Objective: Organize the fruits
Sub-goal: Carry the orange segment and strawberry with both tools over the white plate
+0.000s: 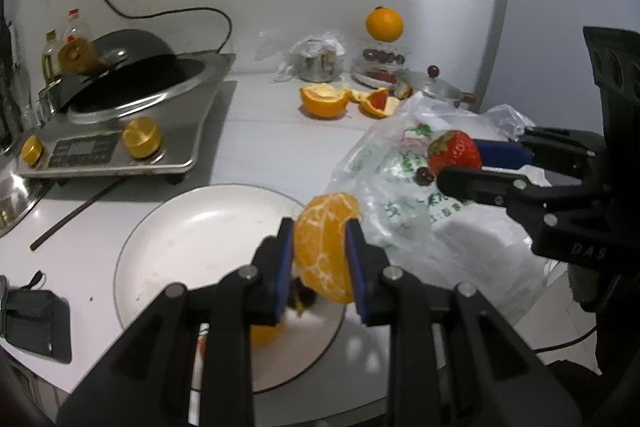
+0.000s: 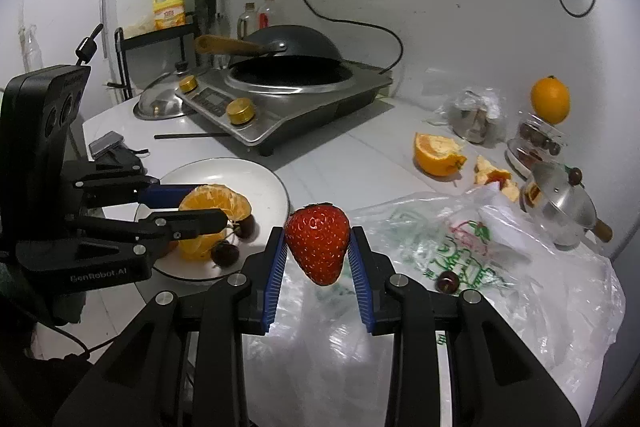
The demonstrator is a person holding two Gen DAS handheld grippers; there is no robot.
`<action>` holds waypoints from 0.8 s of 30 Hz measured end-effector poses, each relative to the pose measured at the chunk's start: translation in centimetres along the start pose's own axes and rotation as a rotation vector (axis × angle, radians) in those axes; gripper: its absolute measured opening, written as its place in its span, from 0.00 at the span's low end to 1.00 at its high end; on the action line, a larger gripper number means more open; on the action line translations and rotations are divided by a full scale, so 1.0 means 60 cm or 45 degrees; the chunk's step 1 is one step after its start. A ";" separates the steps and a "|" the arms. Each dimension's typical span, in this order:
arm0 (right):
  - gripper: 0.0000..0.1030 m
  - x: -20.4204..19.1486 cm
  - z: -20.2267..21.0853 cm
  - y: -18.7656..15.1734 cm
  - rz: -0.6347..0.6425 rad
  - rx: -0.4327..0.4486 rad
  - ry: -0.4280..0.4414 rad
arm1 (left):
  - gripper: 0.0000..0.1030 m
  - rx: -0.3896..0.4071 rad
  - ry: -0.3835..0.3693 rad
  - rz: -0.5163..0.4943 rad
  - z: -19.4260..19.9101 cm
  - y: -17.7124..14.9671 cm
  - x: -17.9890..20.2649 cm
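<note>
My left gripper (image 1: 320, 231) is shut on a peeled orange (image 1: 326, 247) and holds it over the right side of a white plate (image 1: 192, 227). In the right wrist view the same orange (image 2: 216, 205) sits between the left gripper's fingers above the plate (image 2: 236, 173), with dark cherries (image 2: 224, 253) beside it. My right gripper (image 2: 318, 239) is shut on a red strawberry (image 2: 318, 243), held above a clear plastic bag (image 2: 500, 267). The strawberry also shows in the left wrist view (image 1: 454, 149). A loose cherry (image 2: 447, 282) lies on the bag.
An induction cooker with a black wok (image 2: 288, 83) stands behind the plate. Orange peel halves (image 1: 324, 99) lie on the counter, with a whole orange (image 1: 384, 23) on a container behind them. A metal lid (image 2: 560, 203), a chopstick (image 1: 80, 219) and a black device (image 1: 36, 323) are nearby.
</note>
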State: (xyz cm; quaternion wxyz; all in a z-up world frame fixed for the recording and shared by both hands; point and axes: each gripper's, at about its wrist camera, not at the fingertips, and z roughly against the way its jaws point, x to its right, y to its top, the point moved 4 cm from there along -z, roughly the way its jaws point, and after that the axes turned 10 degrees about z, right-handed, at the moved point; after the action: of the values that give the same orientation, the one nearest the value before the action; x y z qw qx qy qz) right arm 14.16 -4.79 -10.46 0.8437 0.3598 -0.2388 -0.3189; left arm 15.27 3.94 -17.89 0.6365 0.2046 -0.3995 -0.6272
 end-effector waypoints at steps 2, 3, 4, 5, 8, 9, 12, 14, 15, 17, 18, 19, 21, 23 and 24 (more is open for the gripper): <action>0.33 -0.008 -0.004 0.003 0.010 -0.005 0.009 | 0.25 0.002 0.009 0.016 0.004 -0.003 -0.015; 0.33 -0.013 -0.006 0.005 0.015 -0.009 0.013 | 0.25 0.004 0.013 0.023 0.005 -0.004 -0.020; 0.33 -0.017 -0.009 0.006 0.019 -0.013 0.017 | 0.25 0.006 0.017 0.028 0.006 -0.005 -0.025; 0.33 -0.021 -0.012 0.008 0.023 -0.017 0.020 | 0.25 0.009 0.024 0.035 0.008 -0.006 -0.033; 0.33 -0.033 -0.020 0.014 0.038 -0.023 0.032 | 0.25 0.014 0.051 0.054 0.012 -0.009 -0.057; 0.33 -0.038 -0.023 0.017 0.044 -0.025 0.036 | 0.25 0.015 0.060 0.060 0.013 -0.009 -0.064; 0.33 -0.049 -0.029 0.023 0.055 -0.029 0.045 | 0.25 0.020 0.088 0.081 0.015 -0.010 -0.089; 0.33 -0.054 -0.034 0.026 0.061 -0.033 0.050 | 0.25 0.023 0.105 0.087 0.018 -0.011 -0.103; 0.33 -0.056 -0.037 0.027 0.064 -0.035 0.053 | 0.25 0.029 0.116 0.090 0.021 -0.011 -0.111; 0.33 -0.061 -0.042 0.030 0.072 -0.038 0.058 | 0.25 0.035 0.133 0.094 0.023 -0.010 -0.122; 0.33 -0.064 -0.044 0.031 0.076 -0.041 0.062 | 0.25 0.038 0.141 0.097 0.025 -0.011 -0.128; 0.33 -0.066 -0.046 0.032 0.079 -0.043 0.066 | 0.25 0.041 0.148 0.099 0.026 -0.012 -0.133; 0.33 -0.071 -0.051 0.035 0.084 -0.048 0.073 | 0.25 0.042 0.163 0.108 0.026 -0.012 -0.146; 0.33 -0.076 -0.056 0.037 0.090 -0.052 0.080 | 0.25 0.041 0.173 0.116 0.026 -0.015 -0.155; 0.33 -0.079 -0.058 0.039 0.094 -0.054 0.083 | 0.25 0.040 0.178 0.121 0.025 -0.016 -0.158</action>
State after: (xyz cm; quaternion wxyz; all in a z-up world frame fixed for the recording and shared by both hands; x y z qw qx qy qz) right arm 14.01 1.40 -11.71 0.8698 0.3429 -0.2173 -0.2805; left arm 14.53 13.31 -20.12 0.6886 0.2386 -0.3731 -0.5741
